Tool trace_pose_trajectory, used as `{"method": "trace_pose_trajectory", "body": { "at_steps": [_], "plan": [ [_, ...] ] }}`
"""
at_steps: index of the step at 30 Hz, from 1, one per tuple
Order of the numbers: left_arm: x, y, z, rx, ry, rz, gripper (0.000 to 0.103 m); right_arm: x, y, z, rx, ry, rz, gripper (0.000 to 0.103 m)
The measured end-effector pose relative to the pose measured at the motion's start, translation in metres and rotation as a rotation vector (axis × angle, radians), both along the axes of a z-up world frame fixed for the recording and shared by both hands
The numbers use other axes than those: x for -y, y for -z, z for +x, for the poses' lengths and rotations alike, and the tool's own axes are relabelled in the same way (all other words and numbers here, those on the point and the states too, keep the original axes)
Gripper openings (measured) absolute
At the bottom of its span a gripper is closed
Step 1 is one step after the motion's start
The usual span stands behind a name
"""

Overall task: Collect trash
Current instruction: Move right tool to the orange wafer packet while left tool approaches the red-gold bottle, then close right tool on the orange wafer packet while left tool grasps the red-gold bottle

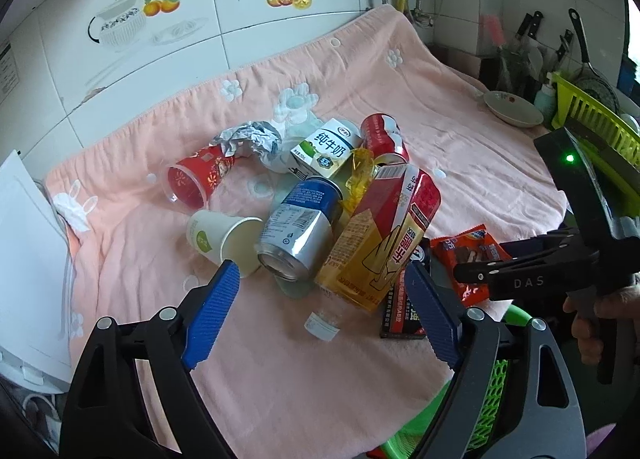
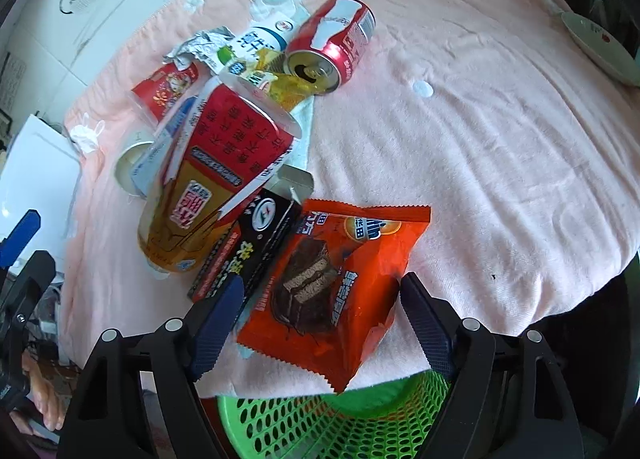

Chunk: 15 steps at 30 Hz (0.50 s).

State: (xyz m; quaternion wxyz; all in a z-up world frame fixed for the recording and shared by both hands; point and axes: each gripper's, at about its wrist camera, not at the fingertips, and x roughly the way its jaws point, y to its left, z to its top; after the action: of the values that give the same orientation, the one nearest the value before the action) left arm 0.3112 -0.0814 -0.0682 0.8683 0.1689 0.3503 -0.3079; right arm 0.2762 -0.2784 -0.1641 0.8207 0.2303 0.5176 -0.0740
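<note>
Right gripper (image 2: 320, 291): jaws parted, straddling the orange snack wrapper (image 2: 340, 283) without visible pad contact — released. The wrapper lies at the near edge of the pink towel (image 2: 500, 163), overhanging the green basket (image 2: 340, 427).

Left gripper (image 1: 318, 279): jaws apart, nothing grasped, poised over the blue-and-silver can (image 1: 300, 227) and the yellow-red bag (image 1: 380, 235). Beside these — white paper cup (image 1: 224, 239), black box (image 1: 404, 315), bottle cap (image 1: 322, 325). Beyond: milk carton (image 1: 326, 149), red can (image 1: 384, 137), red cup (image 1: 196, 179), crumpled paper (image 1: 252, 139).
</note>
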Motion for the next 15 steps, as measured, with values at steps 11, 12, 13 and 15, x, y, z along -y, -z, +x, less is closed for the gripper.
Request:
{"method": "trace_pose_trajectory", "body": {
  "at_steps": [11, 12, 13, 15],
  "plan": [
    [0.033, 0.015, 0.02, -0.055, 0.164, 0.027, 0.081, -0.003, 0.012, 0.008, -0.06, -0.006, -0.044, 0.069],
    [0.039, 0.018, 0.024, -0.072, 0.188, 0.031, 0.081, -0.003, 0.012, 0.006, -0.06, -0.009, -0.053, 0.067],
    [0.043, 0.02, 0.026, -0.082, 0.205, 0.032, 0.081, -0.003, 0.012, 0.006, -0.061, -0.009, -0.062, 0.065],
    [0.051, 0.025, 0.031, -0.095, 0.23, 0.044, 0.083, -0.003, 0.01, 0.0, -0.056, -0.011, -0.069, 0.063]
  ]
}}
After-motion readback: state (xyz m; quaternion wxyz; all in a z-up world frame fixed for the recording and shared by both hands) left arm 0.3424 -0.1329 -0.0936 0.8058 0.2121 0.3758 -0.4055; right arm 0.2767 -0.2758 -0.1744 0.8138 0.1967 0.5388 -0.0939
